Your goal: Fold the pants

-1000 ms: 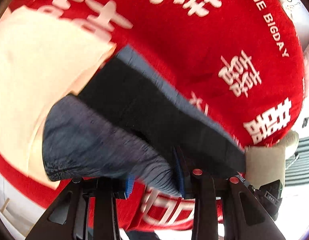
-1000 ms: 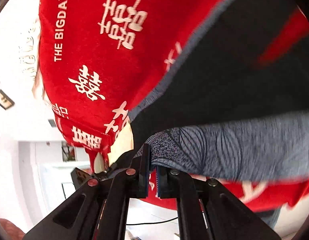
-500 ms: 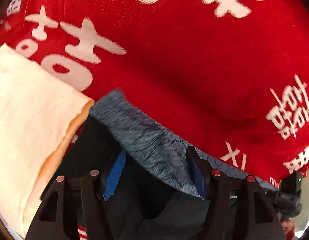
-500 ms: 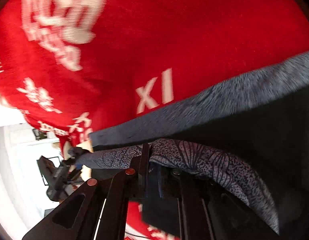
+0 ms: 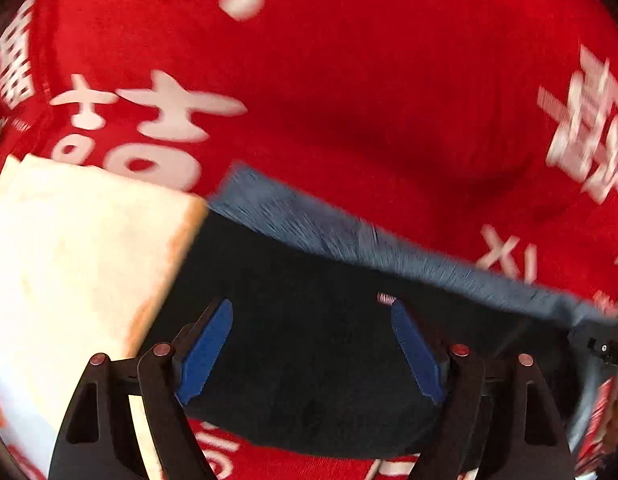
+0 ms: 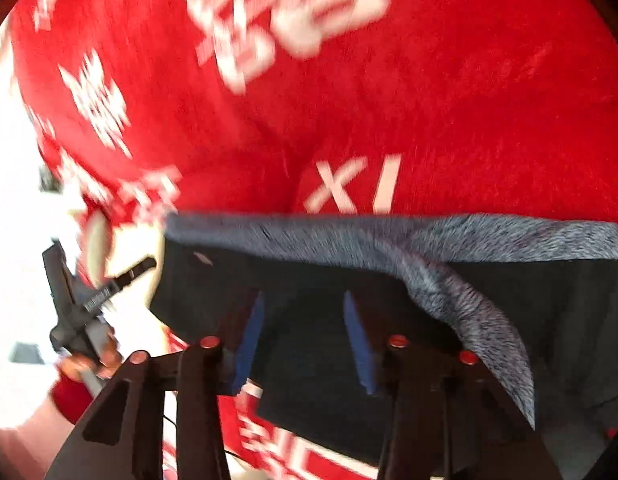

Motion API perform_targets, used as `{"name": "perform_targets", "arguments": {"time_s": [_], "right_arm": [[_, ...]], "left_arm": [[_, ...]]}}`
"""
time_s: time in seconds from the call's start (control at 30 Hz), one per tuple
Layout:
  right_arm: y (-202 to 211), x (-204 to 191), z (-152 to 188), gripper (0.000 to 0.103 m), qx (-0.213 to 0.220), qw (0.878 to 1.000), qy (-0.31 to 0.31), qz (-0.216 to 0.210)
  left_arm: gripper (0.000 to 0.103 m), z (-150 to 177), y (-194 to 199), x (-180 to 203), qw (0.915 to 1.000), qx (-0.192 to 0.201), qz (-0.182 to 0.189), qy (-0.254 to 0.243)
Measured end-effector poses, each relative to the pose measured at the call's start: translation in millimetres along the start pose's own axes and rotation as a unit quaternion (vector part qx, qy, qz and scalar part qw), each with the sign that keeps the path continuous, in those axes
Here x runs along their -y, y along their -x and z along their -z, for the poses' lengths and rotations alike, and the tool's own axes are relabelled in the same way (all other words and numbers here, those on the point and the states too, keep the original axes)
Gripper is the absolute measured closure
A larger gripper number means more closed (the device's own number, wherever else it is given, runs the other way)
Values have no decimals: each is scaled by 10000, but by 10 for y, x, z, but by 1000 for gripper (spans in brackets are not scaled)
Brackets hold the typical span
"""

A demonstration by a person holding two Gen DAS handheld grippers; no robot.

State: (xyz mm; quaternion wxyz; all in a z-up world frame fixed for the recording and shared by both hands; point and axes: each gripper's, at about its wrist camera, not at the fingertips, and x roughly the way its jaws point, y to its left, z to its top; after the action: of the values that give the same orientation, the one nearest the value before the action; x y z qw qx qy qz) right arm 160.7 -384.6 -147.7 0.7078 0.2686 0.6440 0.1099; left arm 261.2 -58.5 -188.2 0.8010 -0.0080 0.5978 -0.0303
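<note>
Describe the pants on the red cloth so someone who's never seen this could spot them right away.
A red cloth printed with white characters covers the surface. On it, next to a cream folded towel, lie the pants. They are the only dark garment there, nearly black, with a speckled grey-blue waistband along the far edge.

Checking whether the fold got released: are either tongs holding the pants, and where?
Nothing held. Left tongs and right tongs are opening, pads clear of the pants.
</note>
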Motion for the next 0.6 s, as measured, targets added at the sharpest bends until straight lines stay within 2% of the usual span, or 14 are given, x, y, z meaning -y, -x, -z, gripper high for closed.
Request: {"name": "perform_targets", "arguments": {"time_s": [0.07, 0.13, 0.17, 0.23, 0.3, 0.37, 0.43, 0.47, 0.5, 0.6], "right_arm": [[-254, 52, 9, 62, -246, 9988, 167, 398], [-391, 144, -21, 74, -213, 9957, 361, 827], [-375, 194, -62, 80, -65, 9958, 357, 837], [-259, 332, -127, 80, 200, 9980, 15, 592], [-54, 484, -155, 77, 513, 9966, -394, 513], [112, 577, -135, 73, 569, 9962, -600, 261], [340, 647, -2, 59, 697, 9950, -701, 151], [428, 646, 73, 46, 757, 9944, -699, 228], [506, 638, 157, 43, 825, 9938, -682, 289], [786, 629, 560, 43, 957, 9918, -698, 472]], "left_arm": [[20, 65, -248, 92, 9995, -108, -311, -39], [11, 60, -371, 133, 9982, -4, -592, -33], [10, 40, -395, 132, 9981, 37, -621, -18], [10, -6, -376, 160, 9976, -26, -695, 17], [10, -20, -291, 197, 9972, -67, -740, 16], [10, 42, -115, 288, 9980, -11, -639, -26], [10, 169, 80, 404, 9988, 1, -481, -130], [10, 240, 143, 465, 9990, -30, -404, -185], [10, 348, 210, 573, 9991, -94, -278, -295], [10, 619, 339, 865, 9973, -234, -22, -690]]}}
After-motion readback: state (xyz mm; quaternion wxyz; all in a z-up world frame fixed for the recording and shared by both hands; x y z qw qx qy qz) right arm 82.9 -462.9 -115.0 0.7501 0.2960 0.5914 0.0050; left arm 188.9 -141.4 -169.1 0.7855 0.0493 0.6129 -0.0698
